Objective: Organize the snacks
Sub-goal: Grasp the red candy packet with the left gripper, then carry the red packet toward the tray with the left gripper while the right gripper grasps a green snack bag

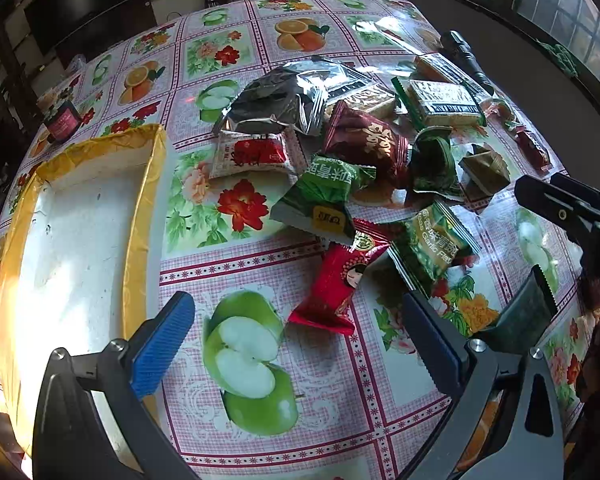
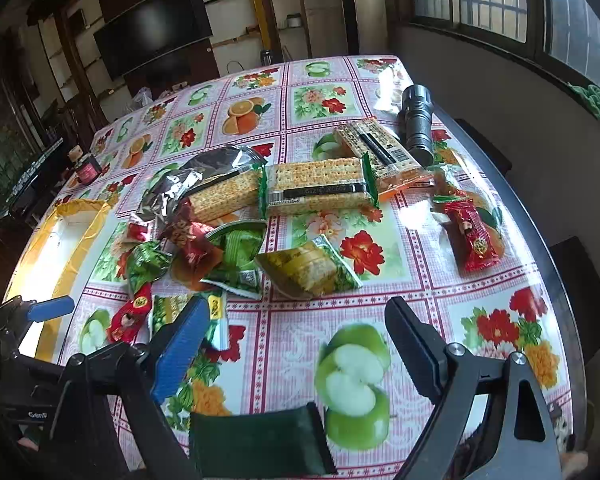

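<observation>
Mixed snack packets lie heaped mid-table: a red packet (image 1: 336, 280), green ones (image 1: 324, 188), a silver bag (image 1: 276, 100) and cracker packs (image 2: 320, 184). My left gripper (image 1: 300, 320) hangs open just short of the red packet, with nothing between its blue pads (image 1: 164, 344). At its left stands a yellow-rimmed white box (image 1: 148, 200), nothing visible in it. My right gripper (image 2: 296, 344) is open over the near right part of the table. A dark green packet (image 2: 260, 440) lies under it near the base of its fingers, and neither pad touches it.
A black flashlight (image 2: 418, 124) lies at the far right by the cracker packs. One red packet (image 2: 472, 240) sits apart near the table's right edge. A small dark red jar (image 1: 62, 120) stands beyond the box. The flowered tablecloth (image 2: 300, 92) runs bare toward the far end.
</observation>
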`<state>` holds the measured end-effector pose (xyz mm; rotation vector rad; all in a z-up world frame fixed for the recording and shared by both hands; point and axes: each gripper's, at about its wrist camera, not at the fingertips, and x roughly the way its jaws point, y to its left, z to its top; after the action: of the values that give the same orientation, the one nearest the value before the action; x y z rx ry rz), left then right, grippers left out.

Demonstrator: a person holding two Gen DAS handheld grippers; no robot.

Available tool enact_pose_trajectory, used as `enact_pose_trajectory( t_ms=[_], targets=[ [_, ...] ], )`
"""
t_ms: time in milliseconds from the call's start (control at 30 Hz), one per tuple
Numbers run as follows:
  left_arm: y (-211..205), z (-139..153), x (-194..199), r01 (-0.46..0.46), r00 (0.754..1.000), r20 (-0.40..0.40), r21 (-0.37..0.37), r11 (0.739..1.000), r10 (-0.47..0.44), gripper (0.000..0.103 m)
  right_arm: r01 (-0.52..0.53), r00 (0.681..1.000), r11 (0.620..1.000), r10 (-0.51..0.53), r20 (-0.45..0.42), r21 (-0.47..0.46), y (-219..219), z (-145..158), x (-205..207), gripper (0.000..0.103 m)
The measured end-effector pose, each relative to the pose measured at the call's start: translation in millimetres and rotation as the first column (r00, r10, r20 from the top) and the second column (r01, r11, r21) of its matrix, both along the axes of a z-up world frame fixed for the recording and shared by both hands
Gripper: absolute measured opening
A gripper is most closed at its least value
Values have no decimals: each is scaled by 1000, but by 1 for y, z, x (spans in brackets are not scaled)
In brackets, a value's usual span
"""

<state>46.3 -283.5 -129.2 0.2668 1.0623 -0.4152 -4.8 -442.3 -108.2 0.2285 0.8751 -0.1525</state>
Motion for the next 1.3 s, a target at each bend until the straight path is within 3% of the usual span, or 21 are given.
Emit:
enact_pose_trajectory(
  t_ms=[133, 200, 233, 267, 333, 400, 567, 633, 667, 700, 800, 900, 967, 1033, 1200, 1300],
  targets=[
    [-4, -5, 10, -2, 1000, -9, 5, 1000, 2, 101, -13, 998, 1000, 13, -61, 3, -7, -17, 25, 86],
    [-7, -8, 13, -4, 1000, -14, 7, 1000, 4, 100, -12, 996, 1000, 13, -90, 10, -9, -26, 32, 79],
    [-8, -9, 15, -2, 1000, -18, 5, 1000, 2, 95, -14, 995, 1000, 15, -97, 17, -9, -29, 34, 73],
    [-9, -10, 17, -1, 1000, -24, 4, 1000, 1, 92, -17, 996, 1000, 18, -85, 7, -7, -29, 33, 73],
    [-12, -14, 22, 3, 999, -45, -2, 1000, -3, 75, -22, 996, 1000, 22, -84, 5, -7, -28, 33, 72],
    [-14, -13, 23, 4, 999, -36, 1, 1000, -3, 70, -33, 996, 999, 33, -82, -5, -6, -27, 33, 67],
    [-19, -11, 22, 29, 999, -37, -19, 999, -30, 40, -41, 997, 999, 39, -73, -33, -4, -28, 31, 58],
    [-17, -10, 20, 29, 998, -46, -31, 999, -30, 24, -50, 997, 999, 50, -57, 1, -6, -27, 27, 44],
    [-15, -9, 20, 25, 998, -52, -39, 999, -27, 23, -52, 997, 998, 53, -48, 22, -7, -27, 26, 20],
    [-13, -9, 20, 21, 998, -59, -48, 999, -24, 22, -51, 998, 997, 54, -45, 54, -10, -27, 25, 6],
    [-7, -8, 15, 12, 998, -68, -58, 998, -16, 21, -42, 998, 997, 45, -44, 64, -13, -27, 21, 7],
    [1, -7, 8, 6, 998, -67, -68, 998, -10, 20, -32, 999, 997, 33, -24, 76, -15, -20, 16, 13],
    [8, -6, 4, -1, 998, -70, -80, 997, -4, 20, -16, 1000, 997, 16, 5, 80, -16, -12, 15, 45],
    [13, -3, 1, -6, 997, -71, -89, 996, 0, 20, -22, 999, 997, 19, 39, 72, -15, -5, 23, 59],
    [24, 4, -7, -16, 998, -65, -110, 994, 9, 20, -28, 1000, 999, 28, -9, 18, -12, -12, 59, 60],
    [29, 8, -10, -20, 998, -69, -124, 992, 11, 20, -67, 996, 996, 70, -51, 52, -9, -26, 77, 60]
  ],
)
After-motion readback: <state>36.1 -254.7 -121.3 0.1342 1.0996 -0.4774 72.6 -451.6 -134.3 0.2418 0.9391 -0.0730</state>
